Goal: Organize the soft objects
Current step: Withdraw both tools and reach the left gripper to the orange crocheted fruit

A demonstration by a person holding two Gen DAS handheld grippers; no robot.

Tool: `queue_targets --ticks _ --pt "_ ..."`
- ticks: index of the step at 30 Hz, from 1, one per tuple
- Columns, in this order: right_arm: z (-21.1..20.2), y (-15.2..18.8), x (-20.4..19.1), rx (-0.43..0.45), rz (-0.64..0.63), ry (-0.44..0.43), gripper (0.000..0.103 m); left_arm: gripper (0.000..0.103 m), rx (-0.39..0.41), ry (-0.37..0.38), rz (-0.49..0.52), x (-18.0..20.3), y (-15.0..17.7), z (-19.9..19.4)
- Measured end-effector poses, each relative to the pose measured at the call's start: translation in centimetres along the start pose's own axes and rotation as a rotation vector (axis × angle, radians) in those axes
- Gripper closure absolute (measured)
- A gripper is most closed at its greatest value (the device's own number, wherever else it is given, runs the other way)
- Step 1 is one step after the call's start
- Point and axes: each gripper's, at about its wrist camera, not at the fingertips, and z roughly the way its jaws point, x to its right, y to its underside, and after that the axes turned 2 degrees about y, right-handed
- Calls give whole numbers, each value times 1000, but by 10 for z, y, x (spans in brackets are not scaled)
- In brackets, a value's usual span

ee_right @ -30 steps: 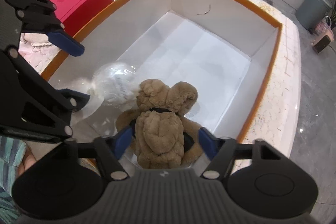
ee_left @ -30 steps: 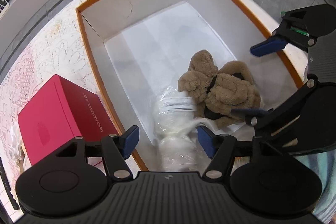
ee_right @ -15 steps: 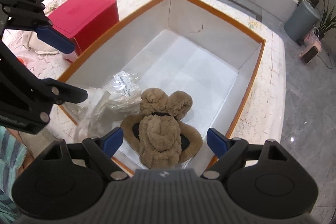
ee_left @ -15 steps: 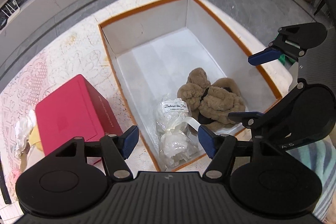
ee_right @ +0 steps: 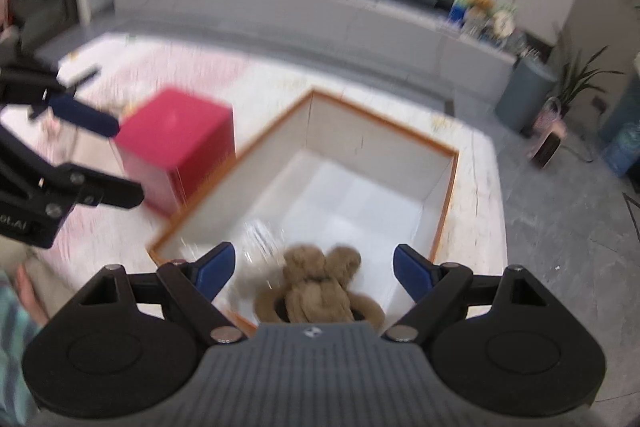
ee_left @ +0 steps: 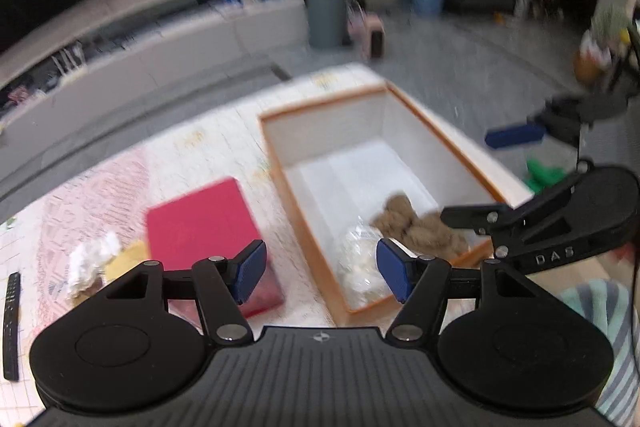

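soft objects: both lie inside the orange-rimmed box, at its near end. left gripper jaws stand wide, nothing between the pads, raised above the table. right gripper likewise wide and empty, above the box's near end. brown plush toy lies on the white box floor against the near wall; clear plastic bag with something white inside lies just beside it, touching, toward the box's left wall. rest of the box floor shows white. red box stands on the patterned table just left of the orange-rimmed box. crumpled white and yellow items lie farther left, and a dark remote sits near the table's left edge. frames blurred.
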Motion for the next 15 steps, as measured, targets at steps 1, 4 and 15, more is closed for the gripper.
queue_targets --ticks 1,4,15 --pt "-5 1 -5 40 12 -4 18 28 56 -3 -11 -6 7 -10" --pt "-17 6 -27 143 24 -8 18 28 174 -50 -58 -26 30 -37" --pt "0 27 -114 279 155 -163 21 38 168 -247 -277 -105 127 -73"
